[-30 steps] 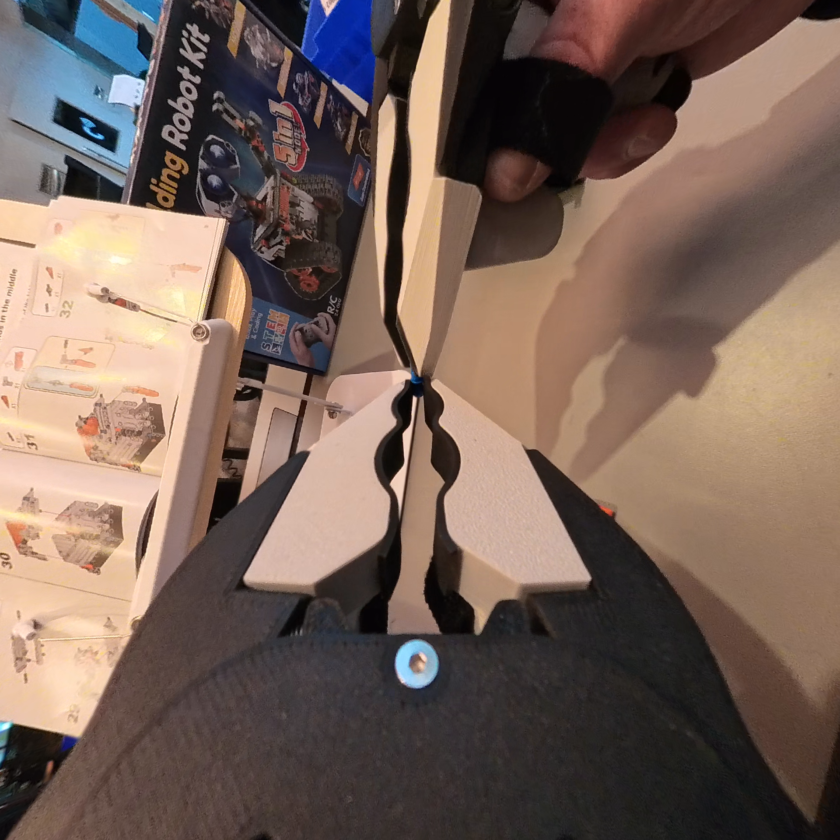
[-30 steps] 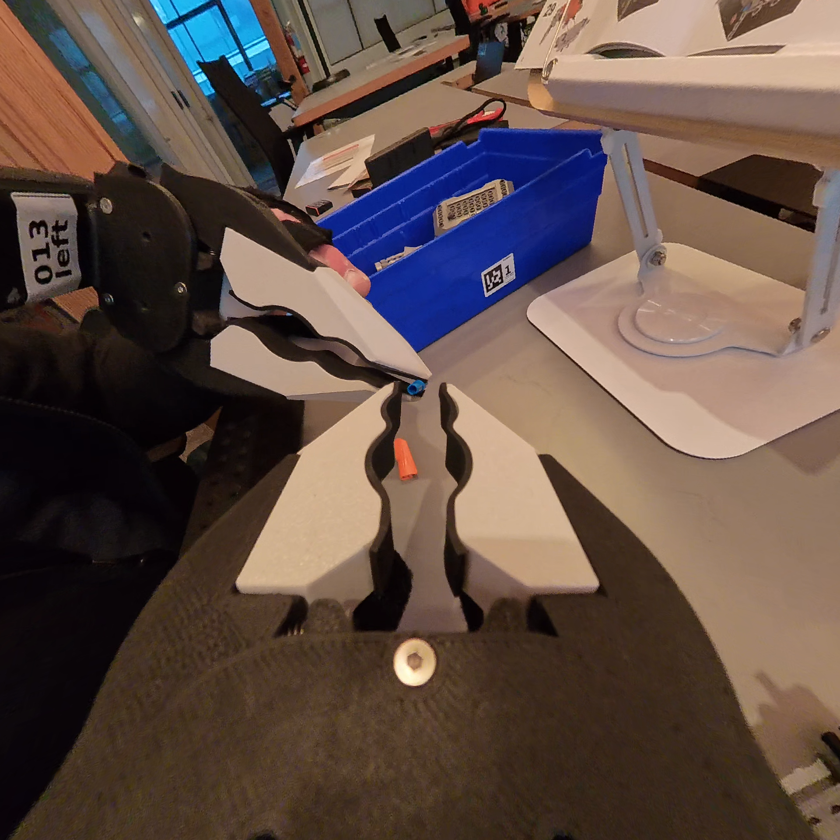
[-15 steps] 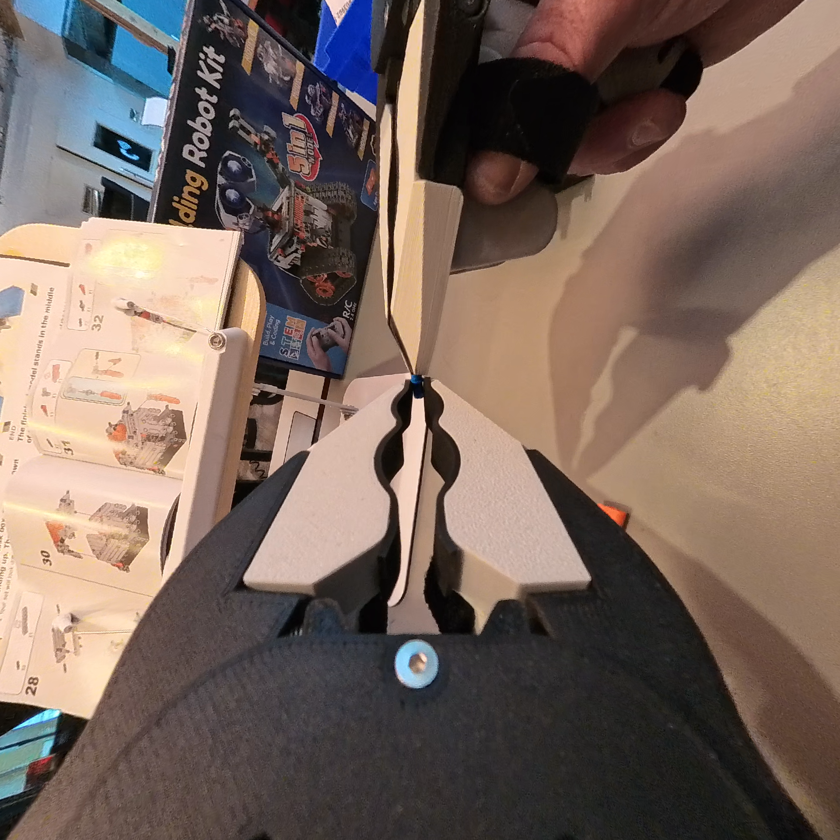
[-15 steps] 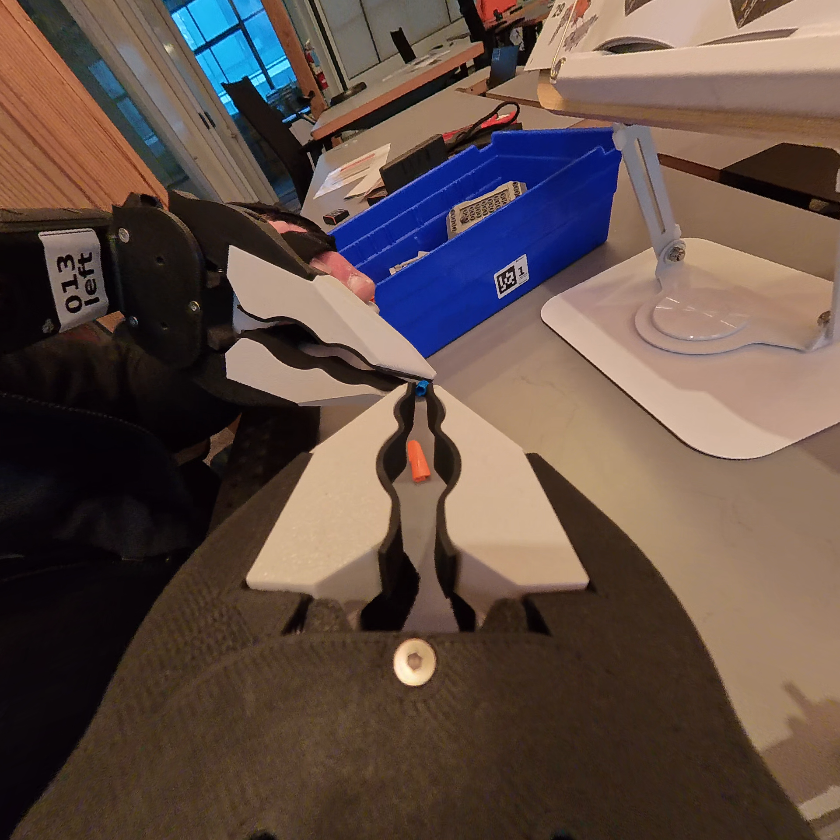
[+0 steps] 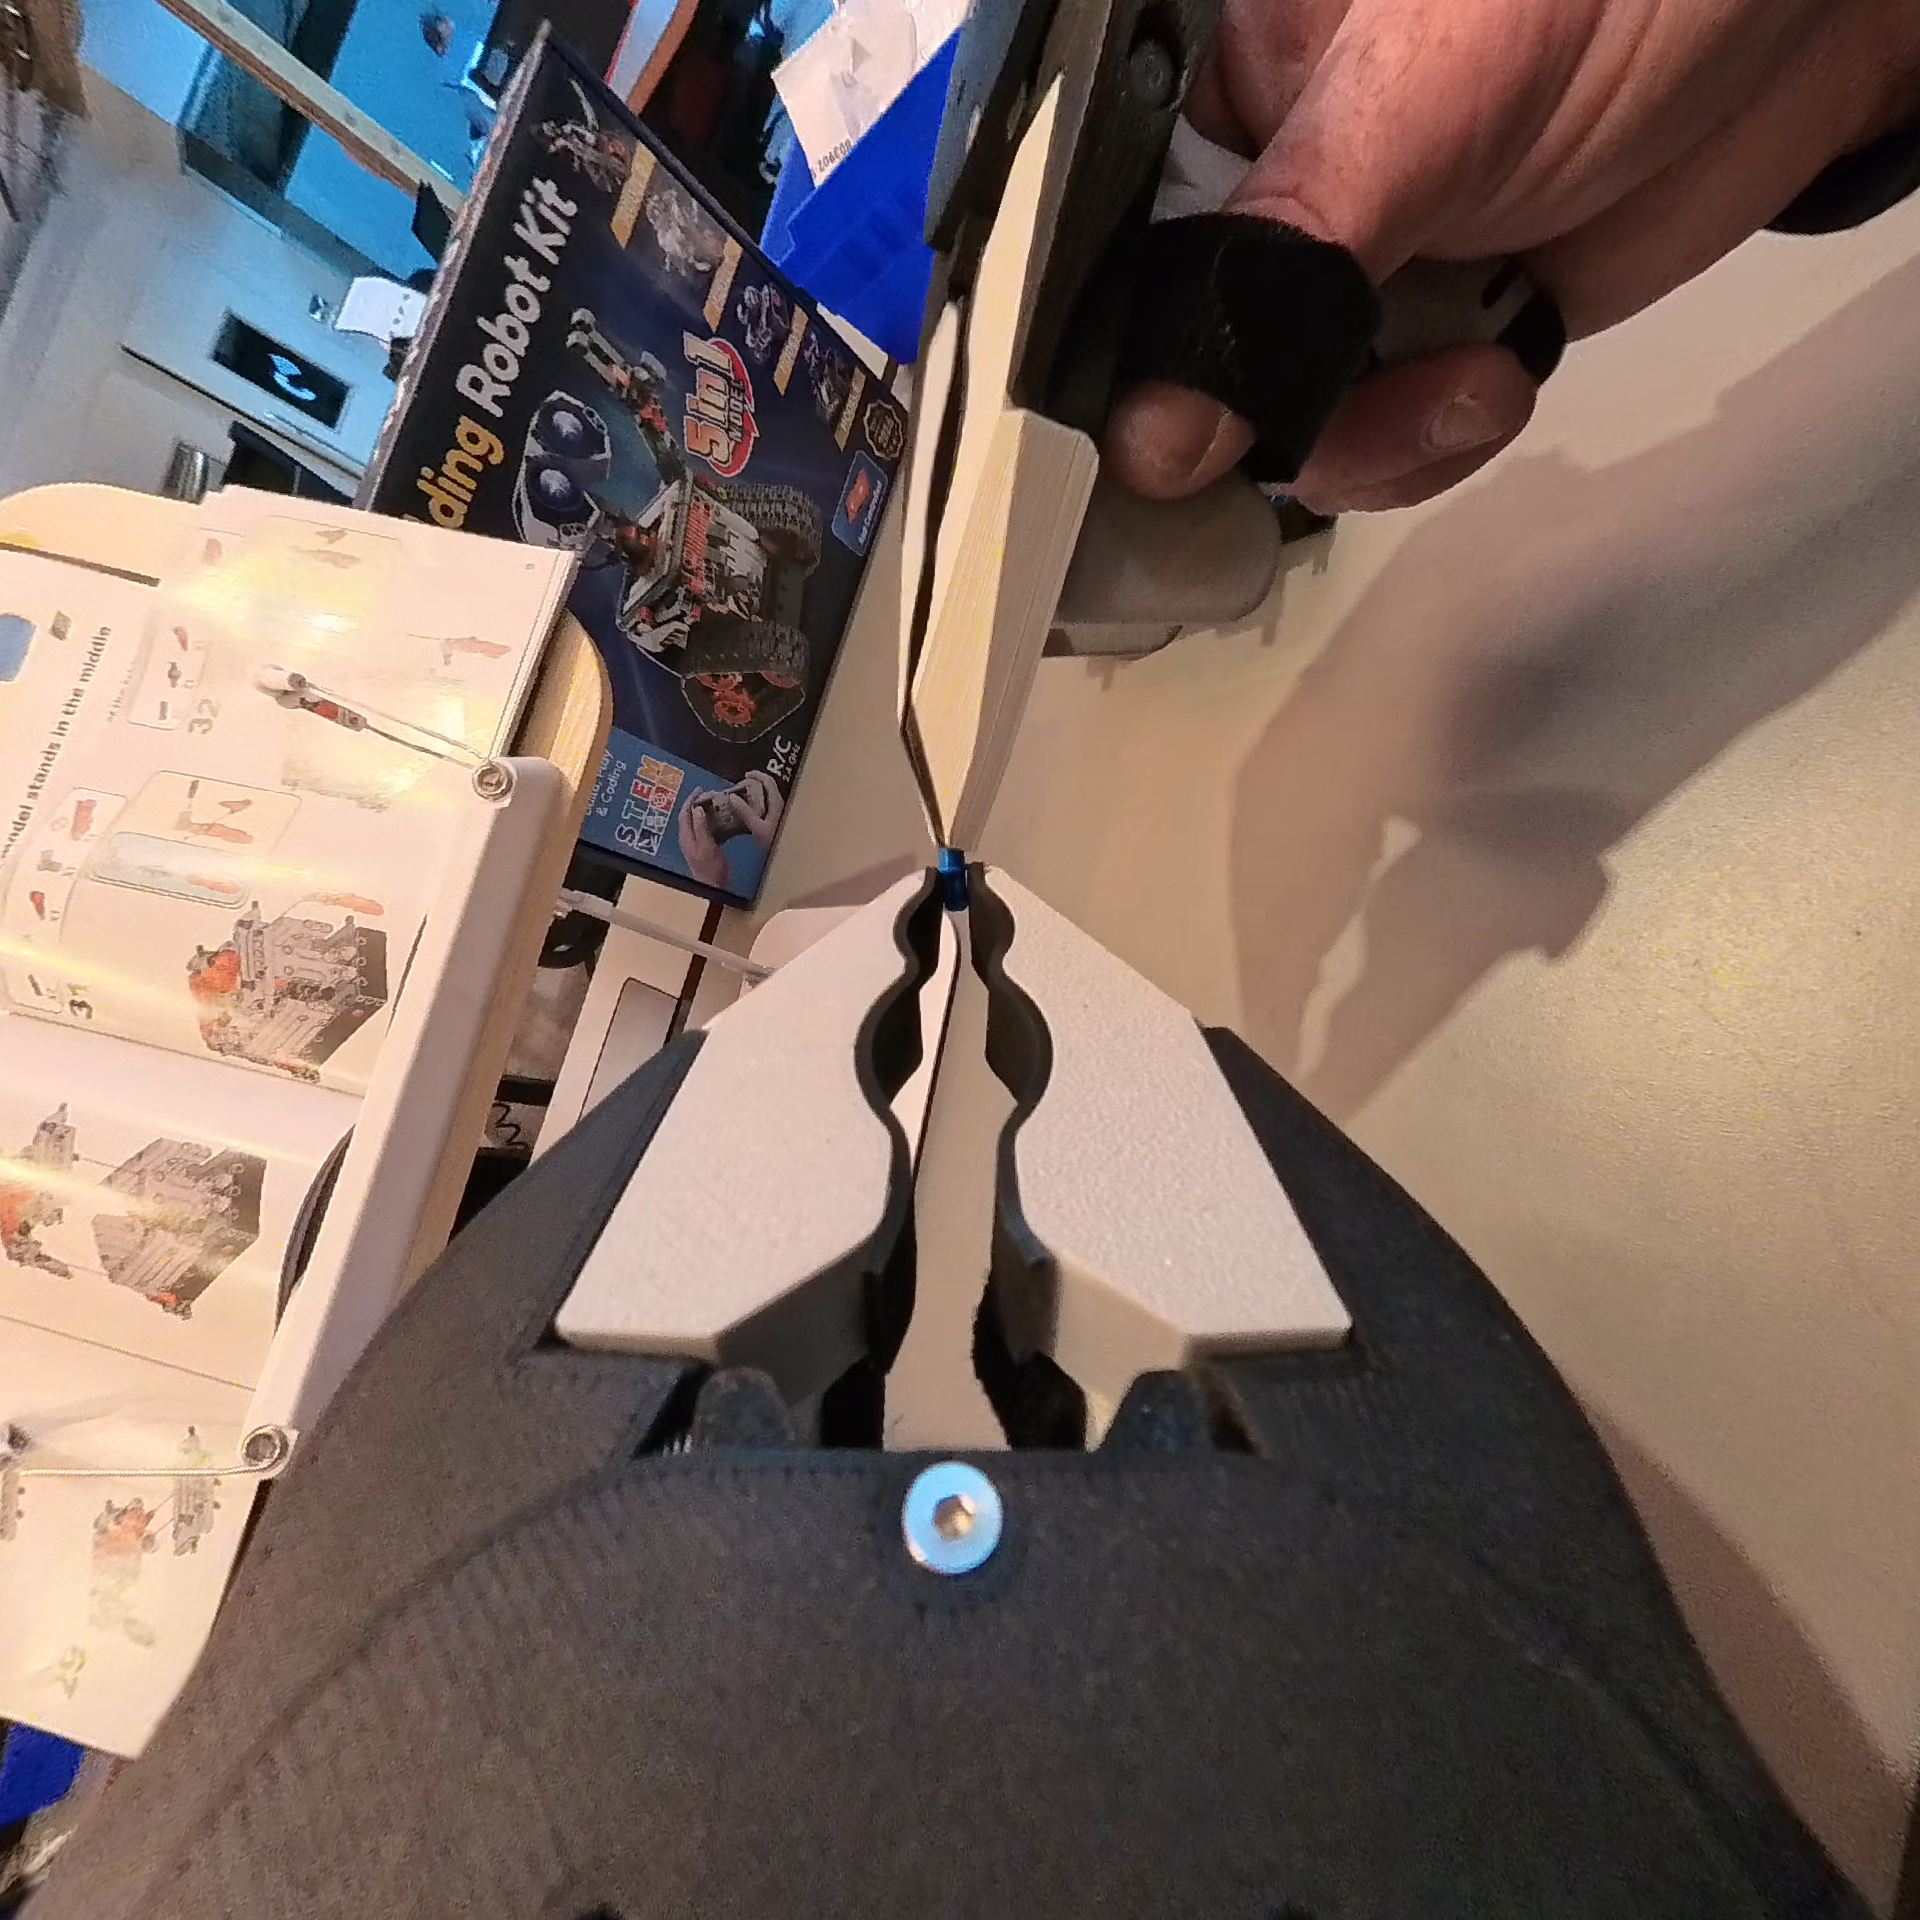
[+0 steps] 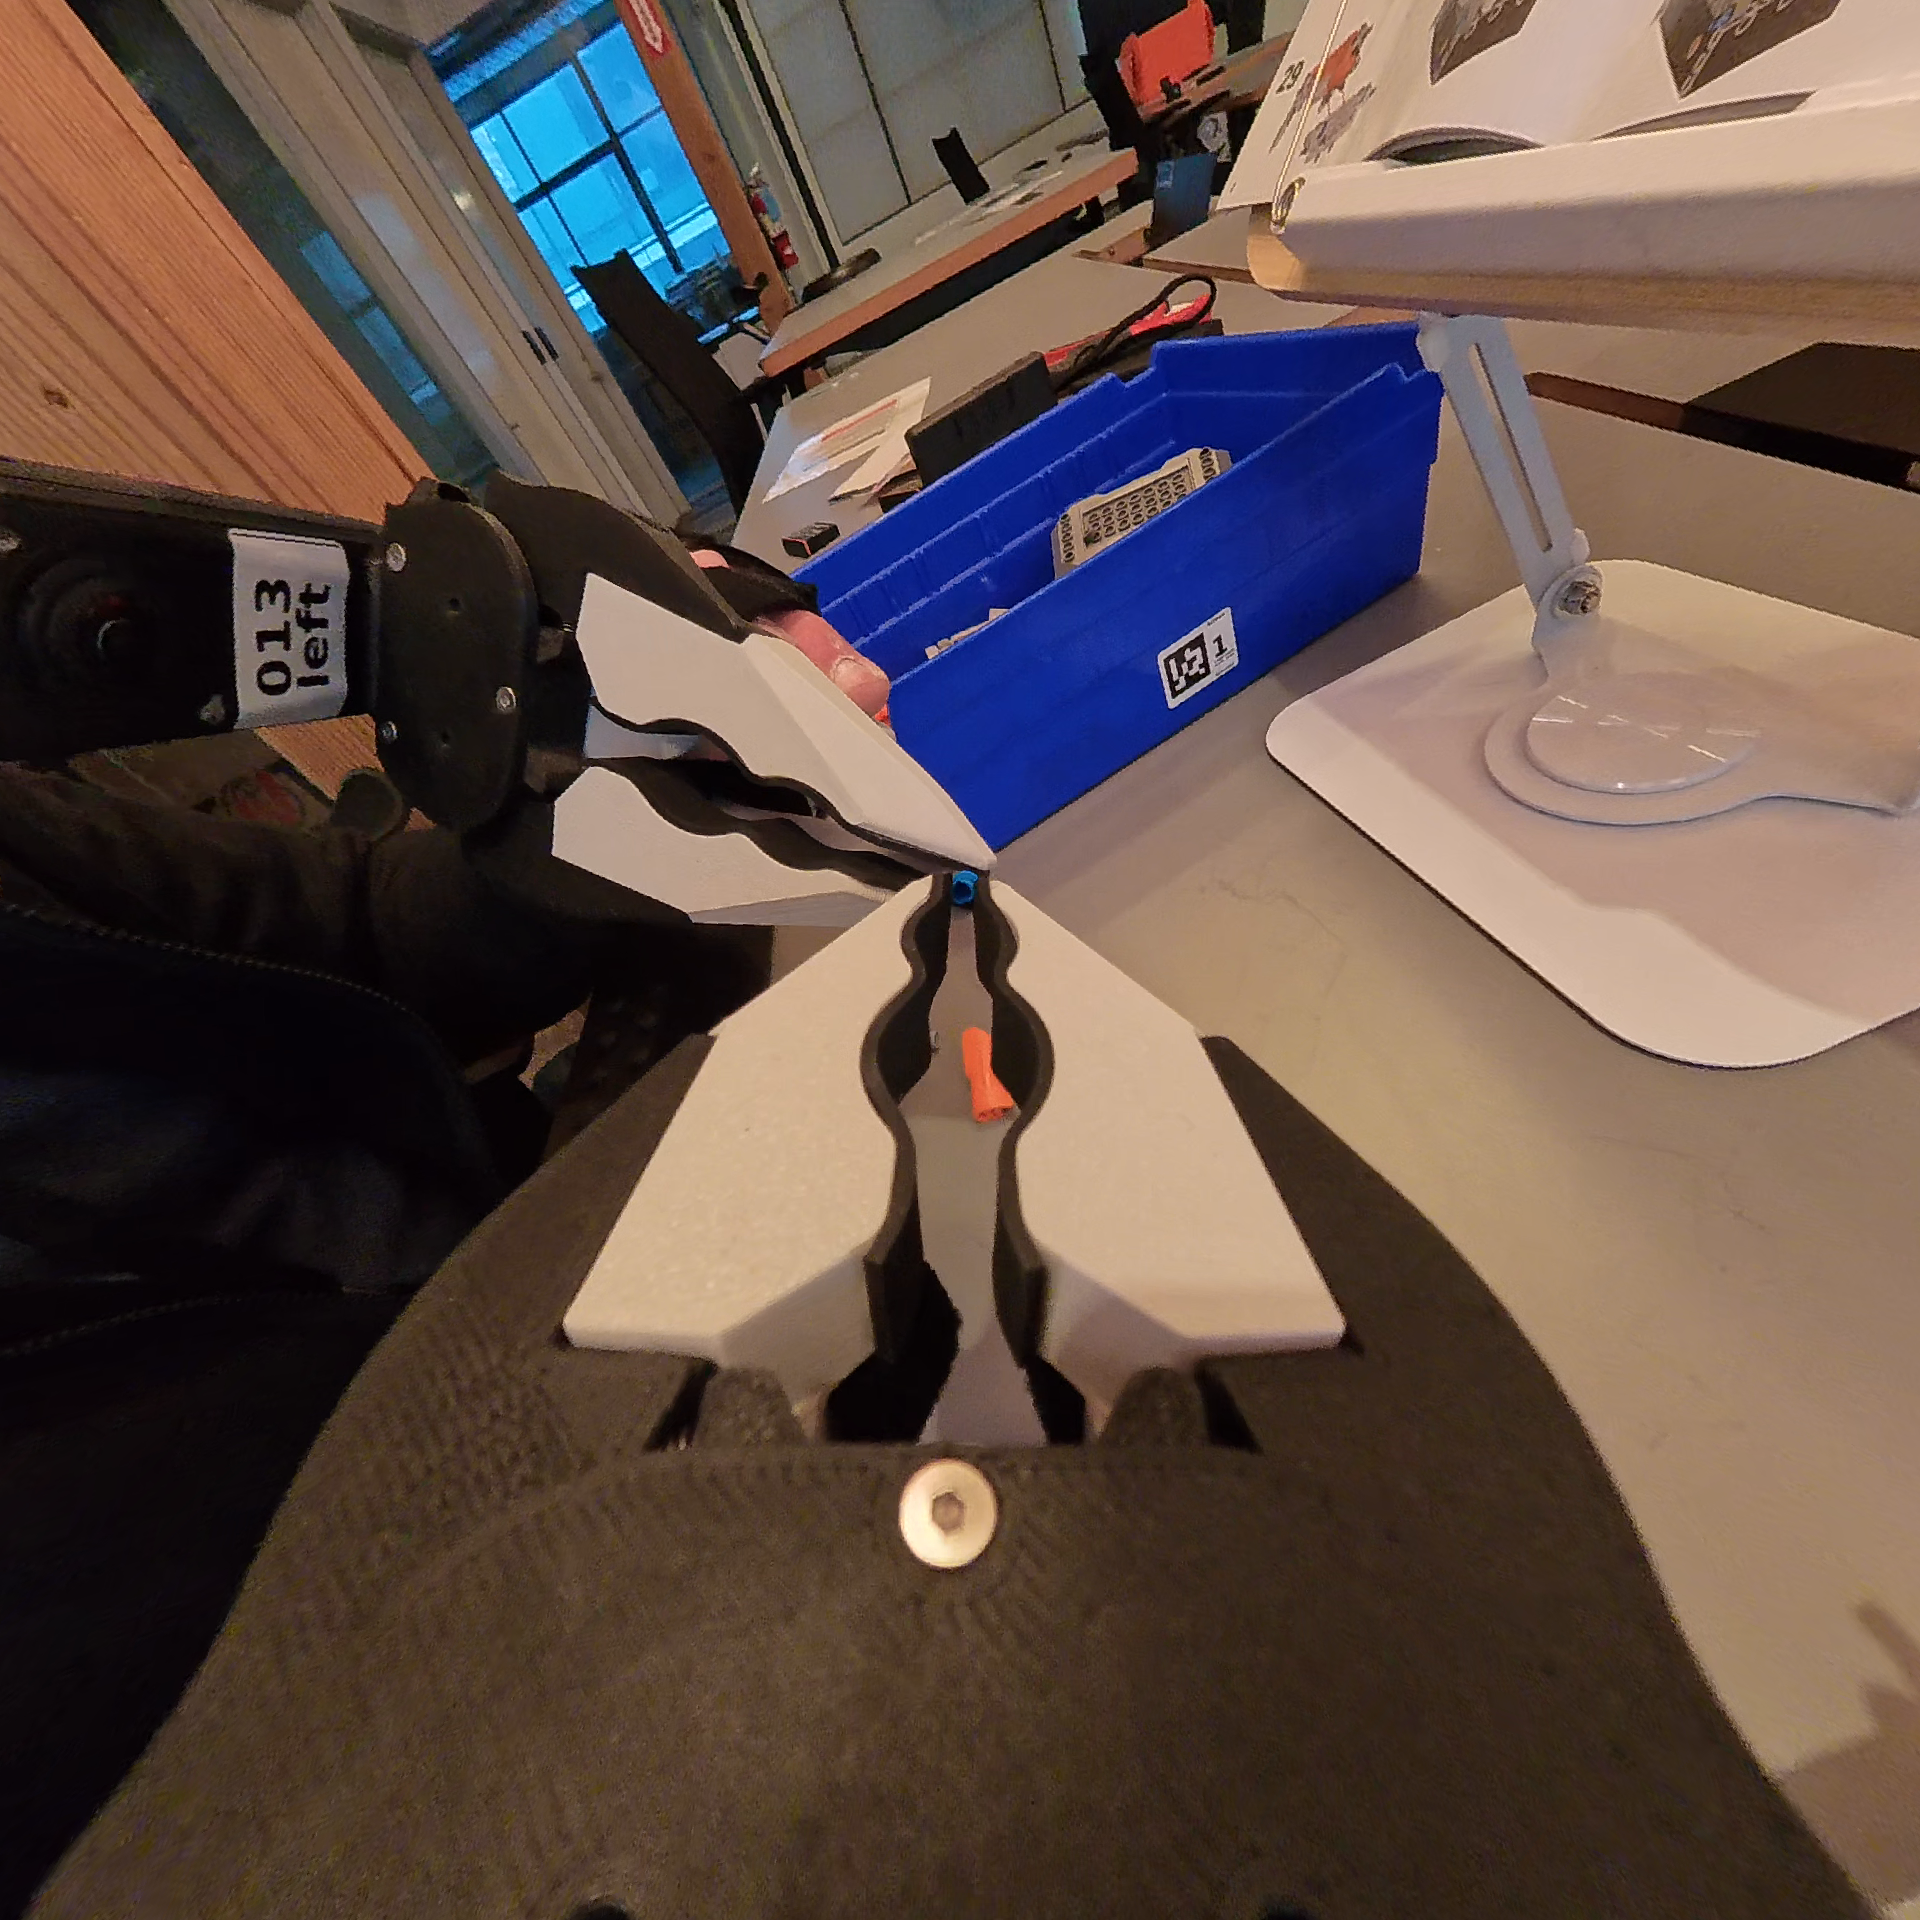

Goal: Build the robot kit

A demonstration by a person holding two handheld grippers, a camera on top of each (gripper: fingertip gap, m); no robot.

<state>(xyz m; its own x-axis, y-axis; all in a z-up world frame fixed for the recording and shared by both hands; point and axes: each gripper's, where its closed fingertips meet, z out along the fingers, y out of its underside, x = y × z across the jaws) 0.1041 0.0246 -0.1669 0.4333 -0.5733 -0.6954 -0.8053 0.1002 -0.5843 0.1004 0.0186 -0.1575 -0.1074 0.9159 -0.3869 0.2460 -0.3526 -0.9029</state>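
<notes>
Left wrist view shows our left gripper (image 5: 951, 902) with its fingers nearly pressed together at the tips, pinching a small blue pin (image 5: 951, 891). Our right gripper (image 5: 940, 831) comes in tip to tip from the opposite side. Its fingers are drawn close as well, and they meet the other end of the same pin.

From the right wrist view we see the blue pin (image 6: 961, 889) bridging the two sets of tips. Its long axis seems to run roughly along the line between the grippers, though it is too small for us to be sure. We judge both grippers equally near, each touching it.

An orange peg (image 6: 982, 1075) lies on the grey table (image 6: 1455, 1195) below our right gripper's fingers, apart from the pin. A blue bin (image 6: 1091, 665) sits beyond the tips, and a white book stand (image 6: 1621, 831) stands to its right.
</notes>
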